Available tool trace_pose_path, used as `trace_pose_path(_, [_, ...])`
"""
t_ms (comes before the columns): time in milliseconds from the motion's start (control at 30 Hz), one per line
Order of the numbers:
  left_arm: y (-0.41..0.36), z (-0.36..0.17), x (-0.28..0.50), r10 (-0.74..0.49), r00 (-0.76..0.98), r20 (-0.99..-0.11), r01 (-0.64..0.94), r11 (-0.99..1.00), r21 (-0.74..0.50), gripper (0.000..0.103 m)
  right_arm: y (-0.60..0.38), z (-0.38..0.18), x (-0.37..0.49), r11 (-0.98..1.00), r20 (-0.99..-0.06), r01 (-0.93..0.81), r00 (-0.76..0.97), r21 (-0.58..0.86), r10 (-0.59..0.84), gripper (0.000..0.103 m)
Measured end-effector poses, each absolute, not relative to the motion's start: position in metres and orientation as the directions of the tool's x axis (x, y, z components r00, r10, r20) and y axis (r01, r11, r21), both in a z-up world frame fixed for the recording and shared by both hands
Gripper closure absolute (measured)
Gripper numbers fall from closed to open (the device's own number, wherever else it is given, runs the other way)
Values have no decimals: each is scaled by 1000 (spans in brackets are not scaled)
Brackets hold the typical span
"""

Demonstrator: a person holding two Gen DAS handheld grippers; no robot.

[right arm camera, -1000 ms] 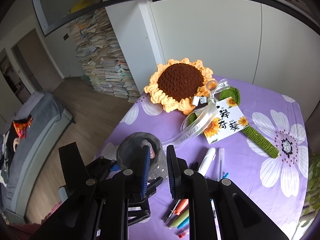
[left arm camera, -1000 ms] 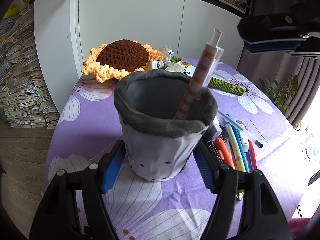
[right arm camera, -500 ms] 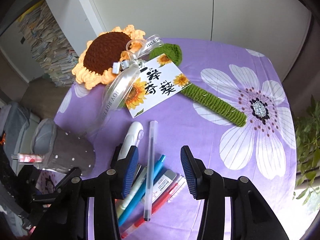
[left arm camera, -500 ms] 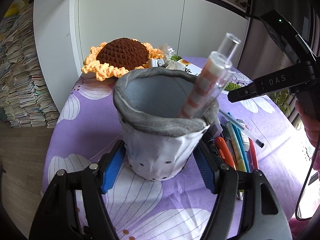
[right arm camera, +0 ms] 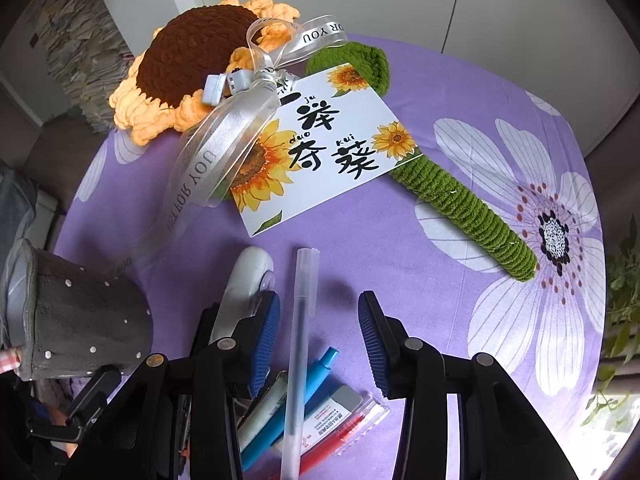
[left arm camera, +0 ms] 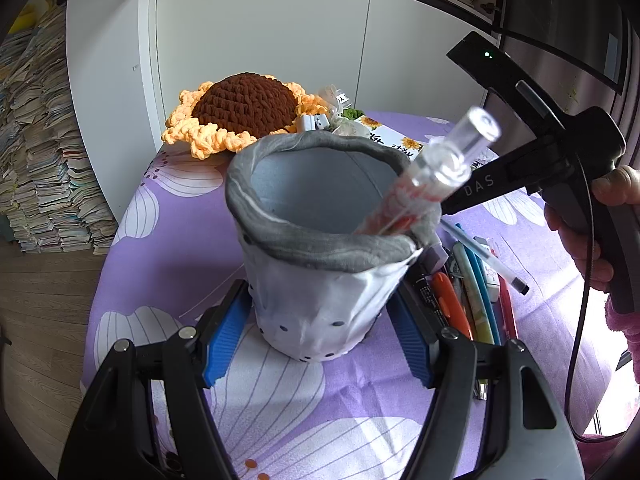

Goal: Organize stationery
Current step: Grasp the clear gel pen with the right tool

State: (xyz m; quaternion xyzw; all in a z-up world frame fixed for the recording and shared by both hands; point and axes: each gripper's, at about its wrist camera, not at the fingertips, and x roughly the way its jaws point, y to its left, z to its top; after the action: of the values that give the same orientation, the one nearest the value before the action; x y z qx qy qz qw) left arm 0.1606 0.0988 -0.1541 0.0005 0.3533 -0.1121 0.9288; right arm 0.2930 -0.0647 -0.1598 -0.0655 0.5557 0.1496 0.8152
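My left gripper is shut on a grey fabric pen holder that stands on the purple floral cloth. A clear pen with red and white checks leans in the holder against its right rim. My right gripper is open and hangs over a clear gel pen lying between its jaws on top of a pile of pens. The holder shows at the left in the right wrist view. The pile also shows right of the holder in the left wrist view.
A crochet sunflower with a green stem, a ribbon and a sunflower card lies at the back of the table. A white correction tape lies left of the clear pen. White cabinets stand behind.
My right gripper let go of the checked pen in the holder, opened, swung away to the right and came down over the clear gel pen. My left gripper kept its hold on the holder.
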Motion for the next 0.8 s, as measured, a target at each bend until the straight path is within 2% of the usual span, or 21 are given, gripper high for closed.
trace_pose_path(200, [98,-155,161,-207,724,-658,207,975,-79,34,-52,-164,305,947,-931,-321,340,20,134,60])
trace_pose_path(233, [98,-155,162,-207,723,-659,207,975,-79,34,-52,-164,305,948,-930,-319,344,14,130,66])
trace_pose_path(267, [98,-156,162,-207,723,-659,207,975,-80,34,-51,-164,306,947,-929,-322,346,11,129,77])
trace_pose_path(333, [97,-156,161,-207,722,-660,206,975,-80,34,-50,-163,306,944,-930,-330,342,16,135,89])
trace_pose_path(467, [97,-156,161,-206,722,-660,206,975,-80,34,-57,-151,300,953,-915,-302,377,29,148,89])
trace_pose_path(800, [97,-156,161,-206,722,-660,205,975,-80,34,-84,-69,251,946,-800,-301,534,120,272,89])
